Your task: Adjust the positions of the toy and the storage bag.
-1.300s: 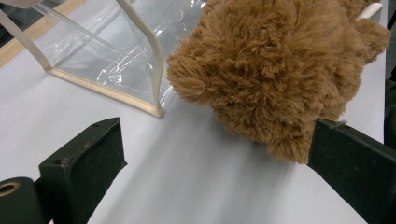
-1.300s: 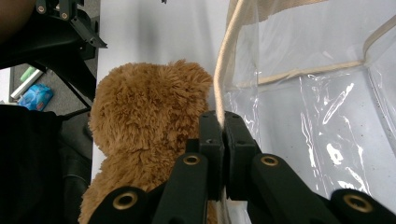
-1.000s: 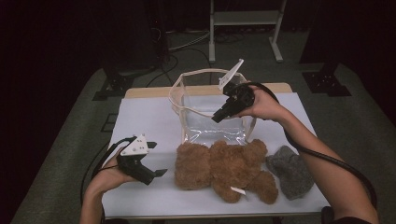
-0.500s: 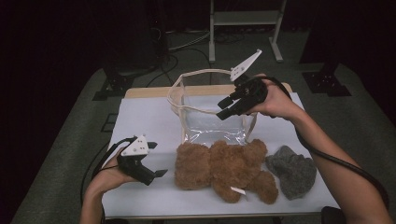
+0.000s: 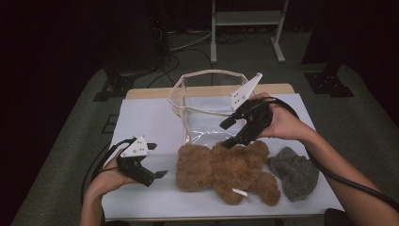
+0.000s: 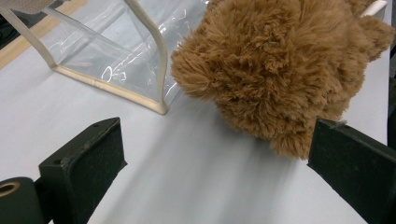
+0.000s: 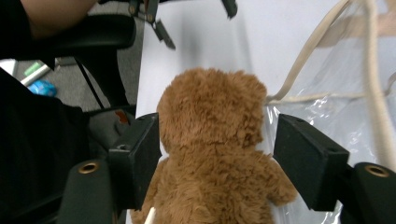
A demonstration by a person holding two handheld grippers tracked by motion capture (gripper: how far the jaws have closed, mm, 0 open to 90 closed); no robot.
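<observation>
The brown bear (image 5: 226, 169) lies just in front of the clear bag (image 5: 207, 110). The right gripper (image 5: 229, 132) hangs over the bear, jaws wide apart. The left gripper (image 5: 157, 175) rests beside the bear, jaws apart too.

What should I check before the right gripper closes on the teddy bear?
1. Right gripper jaws open: ok, spread wide in the right gripper view.
2. Teddy bear centred between the jaws: ok, its neck and shoulders sit in the gap.
3. Jaws clear of the clear bag: not ok, the bag's plastic lies right beside one jaw.
4. Jaws low enough to grip: cannot tell, height above the bear is unclear.
5. Left gripper out of the way: ok, open and short of the bear's head.
6. Grey hat clear of the grasp: ok, it lies off the bear's far end.
</observation>
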